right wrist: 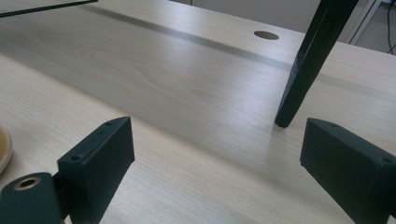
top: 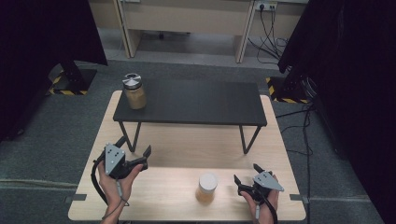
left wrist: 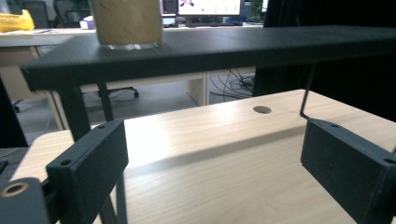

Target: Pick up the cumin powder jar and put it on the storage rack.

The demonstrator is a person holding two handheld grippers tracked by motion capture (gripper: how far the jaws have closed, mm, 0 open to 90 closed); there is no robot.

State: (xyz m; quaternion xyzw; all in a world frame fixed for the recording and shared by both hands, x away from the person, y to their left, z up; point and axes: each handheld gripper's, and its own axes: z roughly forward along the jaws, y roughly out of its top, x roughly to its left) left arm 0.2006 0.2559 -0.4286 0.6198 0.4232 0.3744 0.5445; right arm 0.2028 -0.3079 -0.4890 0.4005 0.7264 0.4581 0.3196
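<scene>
Two wide-open claws, left point(top: 136, 156) and right point(top: 247, 173), flanking white-lidded jar point(top: 206, 187).

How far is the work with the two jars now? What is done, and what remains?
One jar with a silver lid stands on the black shelf, so that part looks done. Nothing is in hand: the left gripper and right gripper are open and empty. The second jar stands on the wooden table beside the right gripper, untouched.

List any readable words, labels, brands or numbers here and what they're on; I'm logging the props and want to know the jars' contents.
None can be read.
Jar on the black shelf: no label visible.
Jar on the wooden table: no label visible.
Monitor screen behind the shelf: content too small and blurred to read.
</scene>
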